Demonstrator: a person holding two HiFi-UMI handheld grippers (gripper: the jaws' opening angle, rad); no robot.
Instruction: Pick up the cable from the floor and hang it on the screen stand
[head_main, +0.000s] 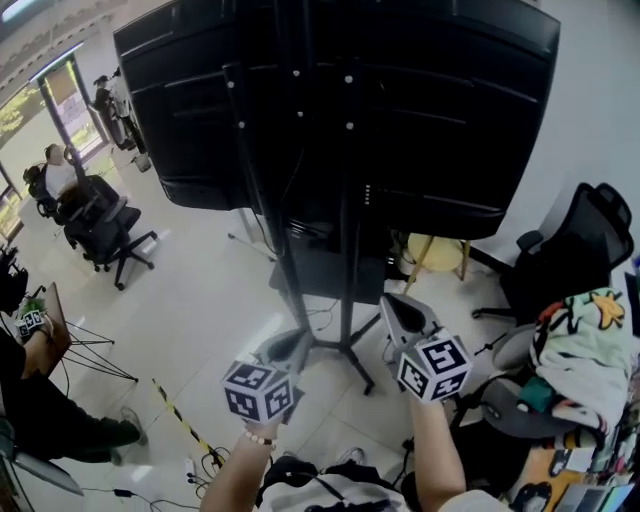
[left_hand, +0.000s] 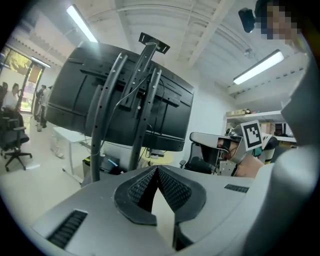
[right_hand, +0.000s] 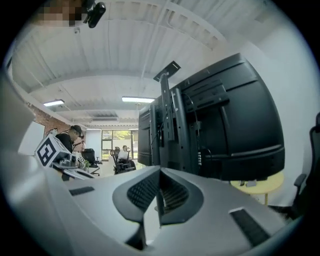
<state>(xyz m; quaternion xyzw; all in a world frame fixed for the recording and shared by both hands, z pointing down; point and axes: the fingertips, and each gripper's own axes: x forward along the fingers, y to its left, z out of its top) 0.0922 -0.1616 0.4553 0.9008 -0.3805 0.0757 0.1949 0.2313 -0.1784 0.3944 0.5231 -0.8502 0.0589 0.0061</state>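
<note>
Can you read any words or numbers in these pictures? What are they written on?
No words or numbers can be read anywhere.
Left cube and right cube: black-and-white square patterns only, no letters.
Back of the screen: no label shows.

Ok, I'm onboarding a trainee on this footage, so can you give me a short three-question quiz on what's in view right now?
1. True or false: the left gripper has something clamped between its jaws.
2. Which side of the screen faces the person? A) the display front B) the back, mounted on the screen stand C) only its top edge
3. What colour is the round top behind the screen stand?

Key:
1. False: the jaws are shut with nothing between them.
2. B
3. Yellow
</note>
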